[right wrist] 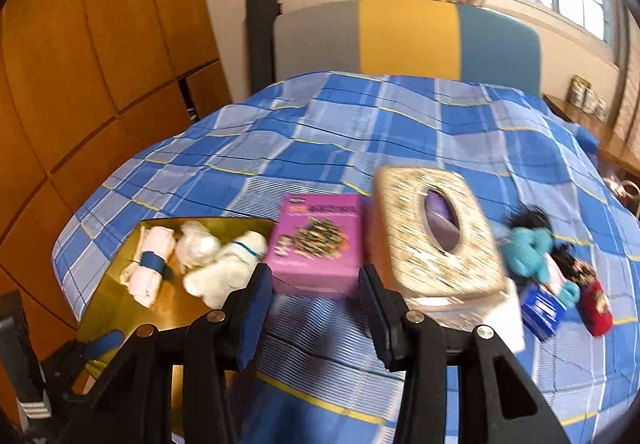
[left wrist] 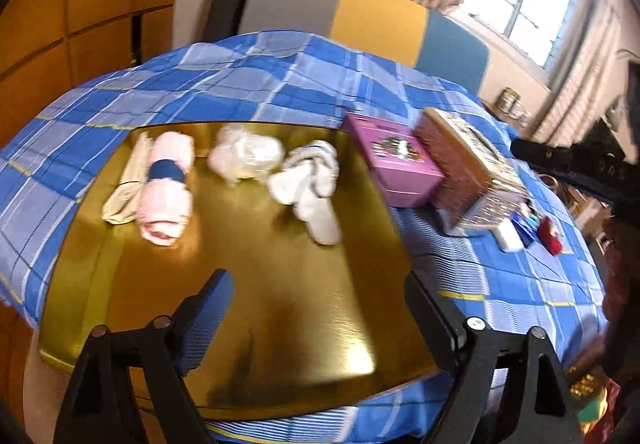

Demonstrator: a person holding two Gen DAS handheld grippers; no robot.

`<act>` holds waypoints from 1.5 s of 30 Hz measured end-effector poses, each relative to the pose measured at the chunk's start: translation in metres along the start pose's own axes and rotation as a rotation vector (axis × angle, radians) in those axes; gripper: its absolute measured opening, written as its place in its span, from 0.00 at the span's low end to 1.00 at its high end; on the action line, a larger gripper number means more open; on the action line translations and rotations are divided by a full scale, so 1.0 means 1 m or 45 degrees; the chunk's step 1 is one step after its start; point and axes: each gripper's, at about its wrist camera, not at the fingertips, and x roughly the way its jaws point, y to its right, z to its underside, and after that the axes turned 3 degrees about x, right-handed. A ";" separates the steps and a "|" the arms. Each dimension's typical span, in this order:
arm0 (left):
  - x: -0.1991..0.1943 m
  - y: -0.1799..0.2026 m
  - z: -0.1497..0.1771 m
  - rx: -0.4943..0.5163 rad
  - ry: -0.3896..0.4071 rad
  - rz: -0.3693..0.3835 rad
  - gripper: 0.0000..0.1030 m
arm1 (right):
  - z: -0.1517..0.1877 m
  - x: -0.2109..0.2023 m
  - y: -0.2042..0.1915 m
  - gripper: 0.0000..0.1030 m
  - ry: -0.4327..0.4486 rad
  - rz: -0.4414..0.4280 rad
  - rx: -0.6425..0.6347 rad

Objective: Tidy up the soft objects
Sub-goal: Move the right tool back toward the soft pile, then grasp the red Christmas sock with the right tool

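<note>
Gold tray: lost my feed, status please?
Left gripper open, empty. Right gripper open, empty. Three sock bundles on gold tray; teal toy off tray. Path clear.

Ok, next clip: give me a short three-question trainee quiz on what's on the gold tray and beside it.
1. True or false: the pink roll on the gold tray has a blue band around it.
2. How many soft bundles lie on the tray: A two, B four, C six?
3. Which box touches the tray's edge, the purple box or the tissue box?

Key: 1 true; 2 B; 3 the purple box.
</note>
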 end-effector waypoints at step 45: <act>0.060 0.210 0.023 0.421 -0.255 0.305 0.97 | 0.049 0.030 0.381 0.67 -0.292 0.503 0.500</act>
